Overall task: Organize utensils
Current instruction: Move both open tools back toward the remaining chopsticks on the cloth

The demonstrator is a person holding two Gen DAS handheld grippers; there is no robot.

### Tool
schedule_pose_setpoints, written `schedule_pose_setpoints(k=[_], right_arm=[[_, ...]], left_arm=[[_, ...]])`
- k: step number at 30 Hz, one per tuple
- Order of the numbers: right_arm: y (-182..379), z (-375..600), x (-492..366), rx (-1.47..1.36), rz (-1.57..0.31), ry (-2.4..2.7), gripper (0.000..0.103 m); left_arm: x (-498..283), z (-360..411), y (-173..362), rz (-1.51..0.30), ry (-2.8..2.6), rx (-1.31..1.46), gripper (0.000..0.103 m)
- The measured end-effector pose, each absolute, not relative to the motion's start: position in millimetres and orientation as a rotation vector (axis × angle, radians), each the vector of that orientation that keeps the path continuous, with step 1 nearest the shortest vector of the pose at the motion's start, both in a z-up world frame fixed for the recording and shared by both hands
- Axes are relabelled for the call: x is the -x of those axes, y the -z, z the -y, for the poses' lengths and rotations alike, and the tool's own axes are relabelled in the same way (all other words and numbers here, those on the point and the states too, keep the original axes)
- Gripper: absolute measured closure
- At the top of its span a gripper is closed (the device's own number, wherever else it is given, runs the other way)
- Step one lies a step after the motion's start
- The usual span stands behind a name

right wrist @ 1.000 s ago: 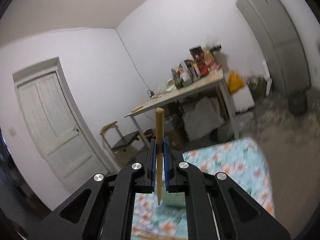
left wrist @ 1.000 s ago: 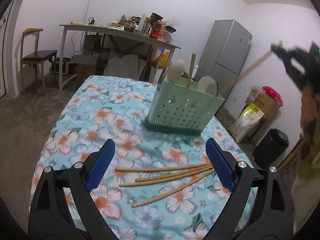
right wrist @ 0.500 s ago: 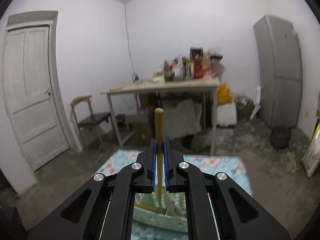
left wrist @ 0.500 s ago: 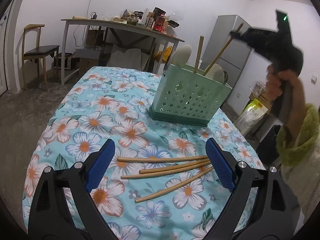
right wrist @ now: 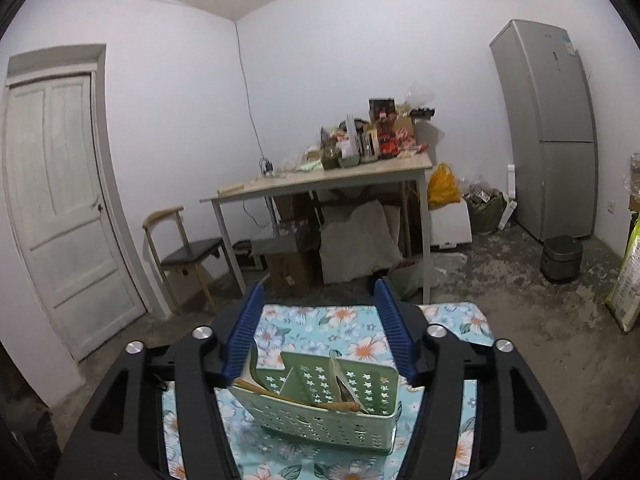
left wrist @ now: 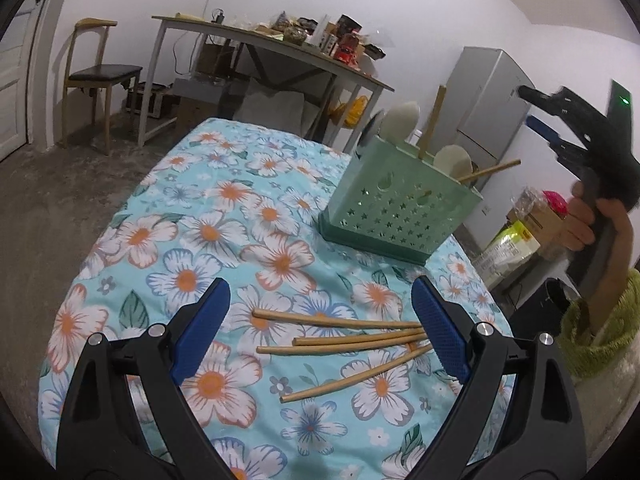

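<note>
The right gripper (right wrist: 318, 334) hangs just above the green basket (right wrist: 320, 412). Its blue jaws are opening, and nothing is between them. Right below them, a wooden chopstick (right wrist: 296, 396) lies slanted inside the basket, leaning across the dividers. It looks like this stick has just been dropped in, so the drop-off step seems finished.

The left gripper (left wrist: 320, 328) waits low over the flowered tablecloth (left wrist: 208, 232). Its jaws stand wide apart and hold nothing. Between and just past its tips lie four chopsticks (left wrist: 344, 338), flat on the cloth and fanned out a little. Some cross each other near the right tip.

Farther ahead of the left gripper, and a bit to its right, stands the green basket (left wrist: 400, 208). Two pale spoons (left wrist: 400, 118) and another stick poke up out of it. One stick (left wrist: 490, 170) pokes out sideways over its edge, toward the person's hand (left wrist: 584, 224) holding the right gripper beside the basket.

So some sticks are put away and four are left on the cloth. Next, I think one gripper should come down over a single stick, squeeze it near one end, lift it, and carry it to the basket. The crossed sticks could be tricky, because two might get grabbed at once. The stick lying apart at the bottom looks easiest to take.
</note>
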State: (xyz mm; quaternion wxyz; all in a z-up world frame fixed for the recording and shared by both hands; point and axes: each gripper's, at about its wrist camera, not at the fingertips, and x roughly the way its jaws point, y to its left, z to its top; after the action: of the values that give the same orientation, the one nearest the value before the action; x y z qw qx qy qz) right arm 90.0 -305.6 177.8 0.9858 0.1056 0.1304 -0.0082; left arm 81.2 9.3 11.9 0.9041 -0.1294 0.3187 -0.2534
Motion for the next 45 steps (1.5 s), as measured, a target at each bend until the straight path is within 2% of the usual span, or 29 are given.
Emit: schedule_pose_setpoints(k=[4,9,12,18,25,32,36,45], right_arm=[[-183,300,-59,-0.216,-0.229,0.007,0.036],[-180,290,-22,-0.220,-0.221,0.001,0.021],[-169,286,-9,-0.245,-0.266,-0.001,0.014],[-131,277,0,-0.267,-0.408,0.056,0.007],[-78,268,12,-0.300,-0.581,0.218,0.006],[-52,260,24,-0.275,-0.691,0.350,0.006],[-41,250,30,-0.217,-0.750,0.404,0.006],[-24,218,29,0.016,-0.805,0.470,0.006]], left_arm=[[-75,-10,-17,-0.633,0.483,0.242,0.014],[-69,-13,-18,-0.634,0.487,0.236,0.012],[-66,-15,-18,-0.649,0.503,0.248,0.012],[-62,-18,-15,-0.657,0.493,0.248,0.012],[-54,-8,-3,-0.704,0.468,0.108,0.011],[-36,7,-3,-0.682,0.401,-0.083,0.008],[-32,6,-1,-0.769,0.471,-0.013,0.008],[-27,-8,-3,-0.761,0.413,0.069,0.008]])
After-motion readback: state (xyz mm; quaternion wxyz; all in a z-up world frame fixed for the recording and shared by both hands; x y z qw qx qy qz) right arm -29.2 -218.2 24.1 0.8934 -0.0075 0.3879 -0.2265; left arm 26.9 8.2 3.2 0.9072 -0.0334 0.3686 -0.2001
